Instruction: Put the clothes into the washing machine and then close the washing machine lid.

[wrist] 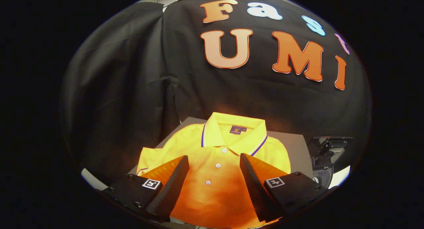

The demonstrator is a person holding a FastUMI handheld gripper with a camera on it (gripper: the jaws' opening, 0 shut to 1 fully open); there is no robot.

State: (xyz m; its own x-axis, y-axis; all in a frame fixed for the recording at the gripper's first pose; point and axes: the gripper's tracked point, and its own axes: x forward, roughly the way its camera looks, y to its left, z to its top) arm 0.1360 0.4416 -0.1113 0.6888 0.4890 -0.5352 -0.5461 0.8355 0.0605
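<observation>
Fingers (214,162) spread above folded polo shirt (215,149) (yellow).

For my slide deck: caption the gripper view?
Open tool poised over a folded yellow polo shirt on a grey table.

Staged recording booth, not a real home: black cloth wall (132,89) draped as backdrop w/ folds, small grey table (298,149) set against it, some dark equipment (328,152) just beside table, lit from above.
</observation>
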